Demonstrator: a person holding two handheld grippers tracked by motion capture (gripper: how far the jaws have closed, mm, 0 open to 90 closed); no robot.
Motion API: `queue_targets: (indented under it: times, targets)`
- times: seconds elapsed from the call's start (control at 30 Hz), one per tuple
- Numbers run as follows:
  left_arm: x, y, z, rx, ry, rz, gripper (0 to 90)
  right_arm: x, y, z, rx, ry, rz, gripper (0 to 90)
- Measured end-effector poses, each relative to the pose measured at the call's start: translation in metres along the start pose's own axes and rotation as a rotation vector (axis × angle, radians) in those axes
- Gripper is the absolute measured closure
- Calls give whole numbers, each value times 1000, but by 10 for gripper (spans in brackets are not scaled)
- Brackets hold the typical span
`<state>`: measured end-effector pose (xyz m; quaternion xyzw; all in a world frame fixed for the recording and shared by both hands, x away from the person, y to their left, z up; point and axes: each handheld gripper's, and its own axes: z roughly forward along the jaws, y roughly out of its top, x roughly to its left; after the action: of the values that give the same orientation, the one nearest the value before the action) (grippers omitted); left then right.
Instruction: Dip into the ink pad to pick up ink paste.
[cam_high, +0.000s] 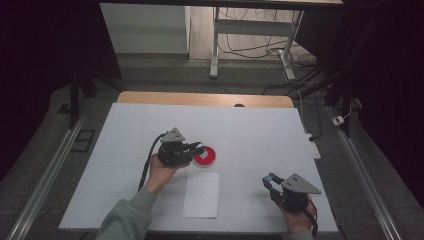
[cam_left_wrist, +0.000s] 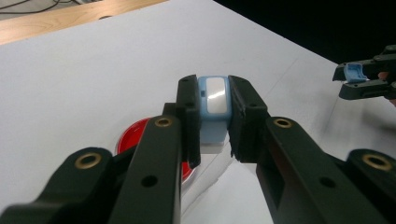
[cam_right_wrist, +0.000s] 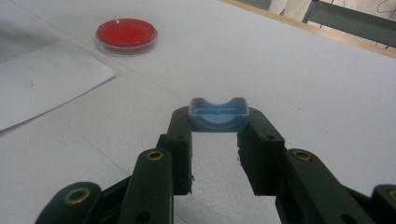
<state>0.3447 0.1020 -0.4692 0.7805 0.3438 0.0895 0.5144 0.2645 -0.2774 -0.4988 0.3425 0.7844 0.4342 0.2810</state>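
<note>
Left gripper (cam_left_wrist: 213, 119) pinches blue-white piece (cam_left_wrist: 214, 100) over red dish (cam_high: 205, 156); right gripper (cam_right_wrist: 217, 133) clamps blue cap (cam_right_wrist: 218, 115).

A grey knitted sleeve (cam_high: 127, 215) covers the left forearm, and each black two-jaw gripper, left (cam_high: 199, 148) and right (cam_high: 268, 180), carries brass-ringed screws, a grey three-cornered plate and a black cable.

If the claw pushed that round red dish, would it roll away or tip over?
Probably neither. The red dish lies flat and low on the white table, so it would likely slide rather than roll or tip. Its clear rim looks like thin plastic, so it is probably light and moves easily.
</note>
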Motion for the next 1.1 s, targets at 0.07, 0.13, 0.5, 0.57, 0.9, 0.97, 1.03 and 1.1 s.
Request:
queue_targets:
  times: [0.07,0.13,0.5,0.57,0.9,0.97,1.03,1.1]
  targets:
    - [0,1,1,0,1,1,759,0,0,0,-1,0,0,660]
    - [1,1,3,3,3,2,759,0,0,0,-1,0,-2,659]
    - [7,1,12,38,23,12,758,0,1,1,3,0,-9,659]
    - [8,0,14,43,27,14,759,1,1,1,3,-1,-10,659]
    - [12,-1,24,81,55,36,758,1,1,2,6,0,-15,659]
    - [13,-1,26,92,59,40,759,2,1,2,8,-1,-16,659]
    - [14,-2,28,101,59,41,759,2,1,3,5,-1,-14,660]
    - [15,-3,30,108,62,38,759,1,0,3,6,-2,-15,660]
